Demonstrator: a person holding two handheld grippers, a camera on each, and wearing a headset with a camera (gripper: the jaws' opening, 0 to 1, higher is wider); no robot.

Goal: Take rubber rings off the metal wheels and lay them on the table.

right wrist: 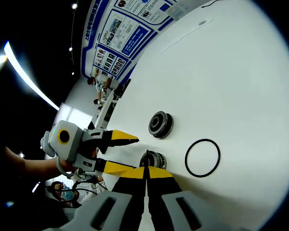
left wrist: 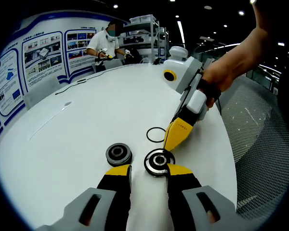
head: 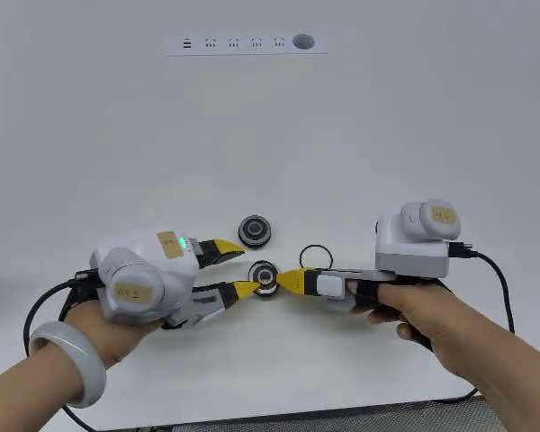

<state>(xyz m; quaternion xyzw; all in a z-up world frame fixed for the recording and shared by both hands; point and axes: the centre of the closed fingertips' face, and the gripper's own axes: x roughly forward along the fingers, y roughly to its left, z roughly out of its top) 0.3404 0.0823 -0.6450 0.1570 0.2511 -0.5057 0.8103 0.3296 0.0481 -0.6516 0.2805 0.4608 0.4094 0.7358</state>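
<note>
L gripper (head: 243,268): jaws standing wide apart, gripping nothing; lower tip touching near wheel's rim, upper tip hanging free btw the 2 wheels.
R gripper (head: 286,280): jaws pressing together, no gap showing; tips touching near wheel's opposite side. Can't tell if rubber is pinched.
Near wheel (head: 265,277): lying flat on table (head: 360,162), sitting btw both grippers' tips.
Far wheel (head: 255,230): lying just beyond, nothing touching it.
Loose ring (head: 316,258): lying flat on table, just beside R gripper.

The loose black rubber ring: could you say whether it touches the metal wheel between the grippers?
Apart: the right gripper view shows bare table between the black rubber ring and metal wheel.
</note>
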